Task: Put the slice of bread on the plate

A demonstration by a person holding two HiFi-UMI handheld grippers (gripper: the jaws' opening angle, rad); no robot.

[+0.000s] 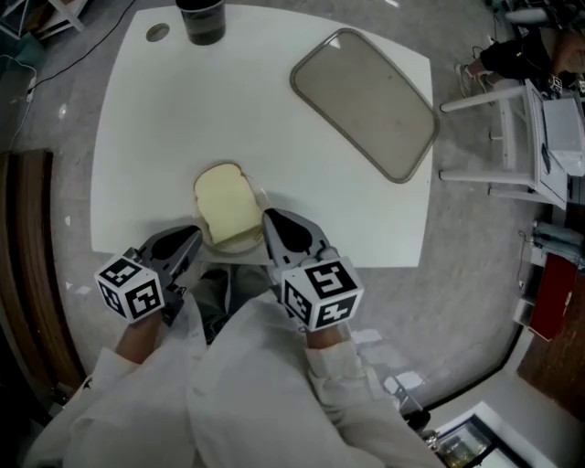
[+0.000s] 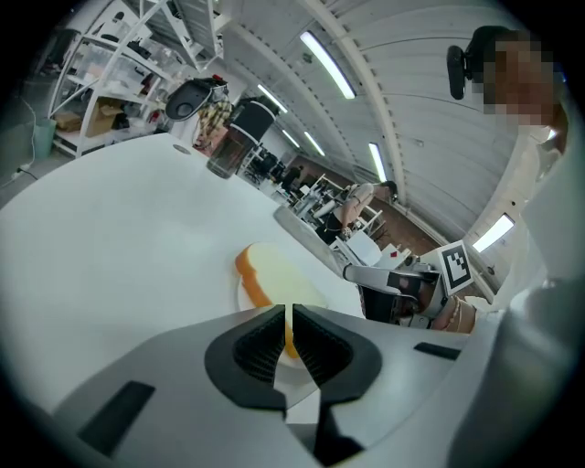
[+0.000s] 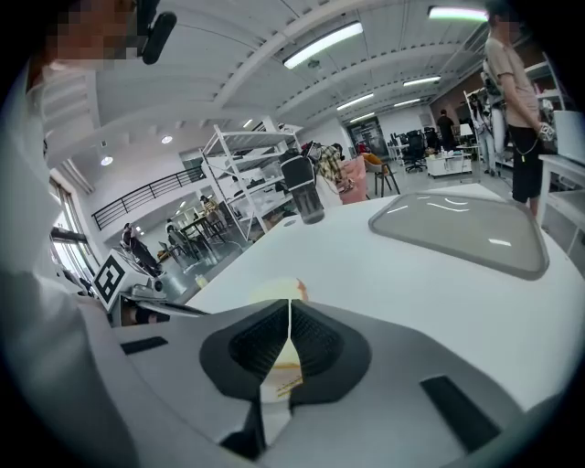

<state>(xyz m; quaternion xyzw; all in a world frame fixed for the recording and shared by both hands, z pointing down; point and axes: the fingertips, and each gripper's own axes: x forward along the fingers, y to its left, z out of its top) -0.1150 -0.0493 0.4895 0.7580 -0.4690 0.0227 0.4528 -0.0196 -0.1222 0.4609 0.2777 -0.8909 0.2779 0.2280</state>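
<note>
while poised at the near edge of the tabletop, left gripper pinched together, empty; slice of bread lying flat on the plate, between both grippers; right gripper closed too, holding nothing, just beside the plate.

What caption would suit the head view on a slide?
Bread slice resting on a small plate, flanked by left gripper and right gripper, both shut.

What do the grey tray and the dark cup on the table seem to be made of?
Tray: probably moulded plastic, grey and semi-glossy; light reflects softly on it and its rim is rounded.
Cup: dark, perhaps tinted plastic or glass; the look leaves it open.
</note>
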